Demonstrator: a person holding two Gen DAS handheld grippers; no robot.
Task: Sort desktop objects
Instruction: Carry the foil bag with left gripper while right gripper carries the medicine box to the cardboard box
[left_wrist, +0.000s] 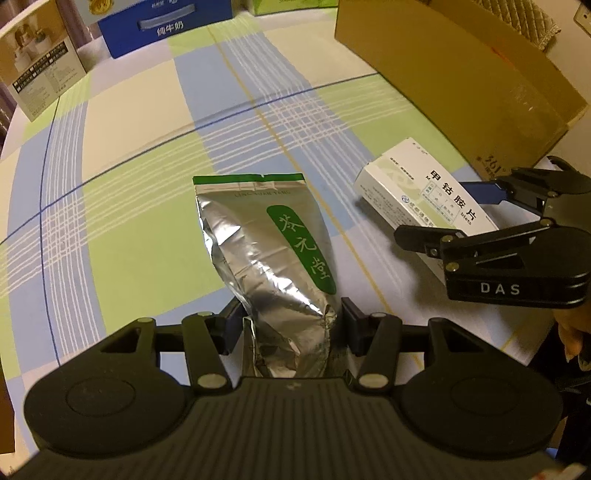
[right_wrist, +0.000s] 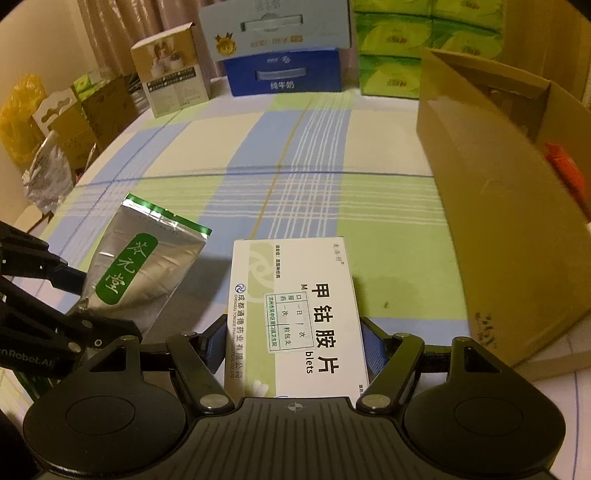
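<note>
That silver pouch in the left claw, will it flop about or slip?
The pouch looks creased and part-filled, so it will probably sag. Its shiny foil may slip. The left claw pinches its crumpled bottom end, which likely helps the grip.

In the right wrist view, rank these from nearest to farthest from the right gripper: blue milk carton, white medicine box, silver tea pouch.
1. white medicine box: clamped between the fingers of the right gripper.
2. silver tea pouch: just left, held by the left gripper.
3. blue milk carton: at the table's far edge, straight ahead.
</note>
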